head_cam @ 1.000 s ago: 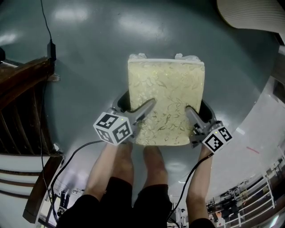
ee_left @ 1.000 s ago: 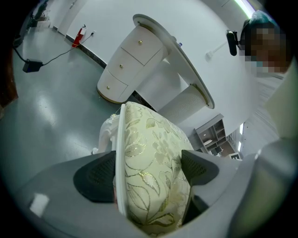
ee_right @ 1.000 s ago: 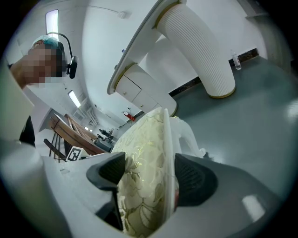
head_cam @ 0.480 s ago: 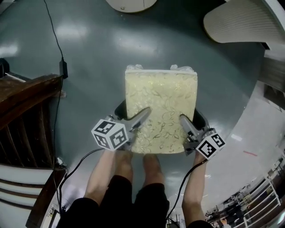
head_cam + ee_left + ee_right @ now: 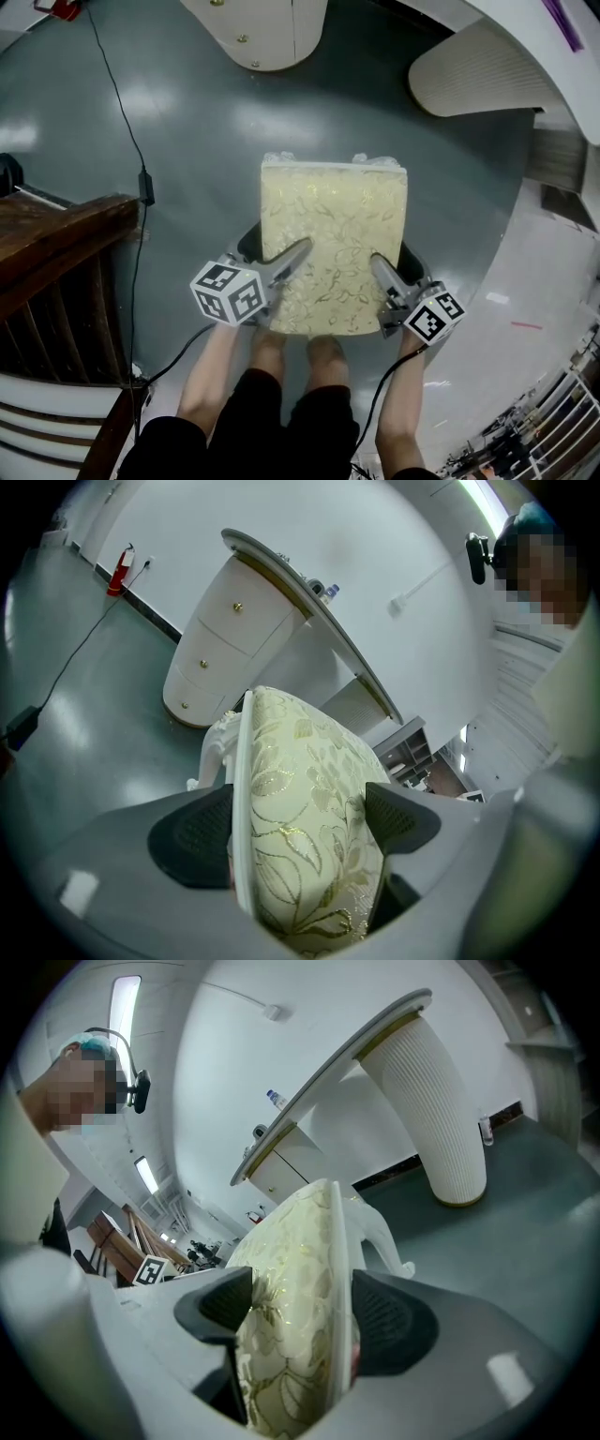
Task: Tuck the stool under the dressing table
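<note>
Two supports of the dressing table (image 5: 267,37), a drawer unit and a ribbed pedestal (image 5: 473,70), stand ahead with bare floor between them. Well short of them is the stool (image 5: 335,225). The left gripper (image 5: 300,832) and right gripper (image 5: 305,1316) clamp its near seat edge (jaws closed onto cushion and frame). The approach looks under way; next it needs steering straight into that gap. No writing is readable, only square markers.

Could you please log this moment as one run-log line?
left gripper: shut on stool | right gripper: shut on stool | stool: short of dressing table, not tucked
</note>
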Tool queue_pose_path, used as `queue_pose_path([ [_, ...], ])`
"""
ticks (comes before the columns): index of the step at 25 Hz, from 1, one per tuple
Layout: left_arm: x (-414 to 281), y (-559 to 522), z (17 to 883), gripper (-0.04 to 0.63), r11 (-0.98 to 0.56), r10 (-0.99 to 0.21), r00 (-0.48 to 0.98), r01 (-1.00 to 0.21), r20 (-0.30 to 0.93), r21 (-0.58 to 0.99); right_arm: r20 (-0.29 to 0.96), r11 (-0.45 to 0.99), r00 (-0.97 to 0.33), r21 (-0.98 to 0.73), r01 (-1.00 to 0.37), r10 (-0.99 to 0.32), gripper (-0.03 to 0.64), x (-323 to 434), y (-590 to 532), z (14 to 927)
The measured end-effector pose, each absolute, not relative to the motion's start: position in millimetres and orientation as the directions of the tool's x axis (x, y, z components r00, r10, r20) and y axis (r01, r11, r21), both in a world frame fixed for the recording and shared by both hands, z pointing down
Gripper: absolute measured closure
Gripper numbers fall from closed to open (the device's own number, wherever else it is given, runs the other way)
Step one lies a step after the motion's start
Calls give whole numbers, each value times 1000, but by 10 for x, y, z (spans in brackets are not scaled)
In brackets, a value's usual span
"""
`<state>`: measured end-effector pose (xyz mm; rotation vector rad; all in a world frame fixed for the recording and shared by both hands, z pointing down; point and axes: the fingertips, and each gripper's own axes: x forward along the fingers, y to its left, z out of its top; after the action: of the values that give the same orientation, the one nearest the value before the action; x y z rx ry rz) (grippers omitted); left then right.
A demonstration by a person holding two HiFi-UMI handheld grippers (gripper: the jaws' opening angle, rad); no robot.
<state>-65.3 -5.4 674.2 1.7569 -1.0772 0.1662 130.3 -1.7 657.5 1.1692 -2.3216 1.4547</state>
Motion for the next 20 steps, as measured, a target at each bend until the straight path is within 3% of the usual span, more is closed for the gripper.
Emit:
queue_pose_path([
  [20, -687, -126, 6660, 141, -136, -606, 587, -741, 536, 657, 468, 233, -670, -692, -684, -577, 285, 1270, -2, 6533],
])
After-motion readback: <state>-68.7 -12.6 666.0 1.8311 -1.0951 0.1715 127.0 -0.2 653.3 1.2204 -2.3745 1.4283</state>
